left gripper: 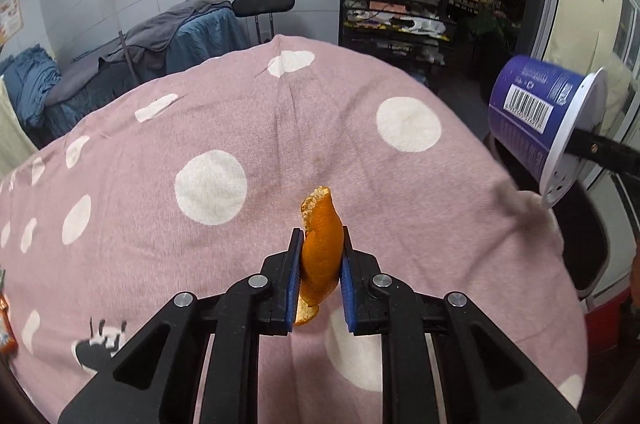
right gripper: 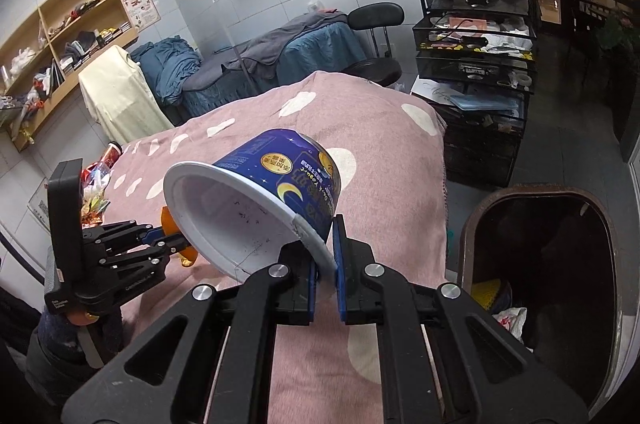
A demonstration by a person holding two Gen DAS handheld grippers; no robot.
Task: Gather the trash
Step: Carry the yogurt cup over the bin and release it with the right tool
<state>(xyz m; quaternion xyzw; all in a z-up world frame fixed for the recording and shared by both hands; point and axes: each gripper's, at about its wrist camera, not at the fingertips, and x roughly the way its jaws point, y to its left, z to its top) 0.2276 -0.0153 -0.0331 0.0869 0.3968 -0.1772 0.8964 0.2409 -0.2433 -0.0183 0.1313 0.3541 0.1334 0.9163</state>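
Observation:
My left gripper is shut on an orange peel and holds it above the pink dotted blanket. It also shows in the right wrist view, at the left with the peel in it. My right gripper is shut on the rim of an empty blue yogurt cup, tipped on its side over the blanket. The cup shows at the right in the left wrist view. A dark open trash bin stands to the right of the bed.
More wrappers and a bottle lie at the blanket's far left edge. A black wire cart with bottles stands beyond the bed, with a stool and a second covered bed. An orange wrapper lies at the left.

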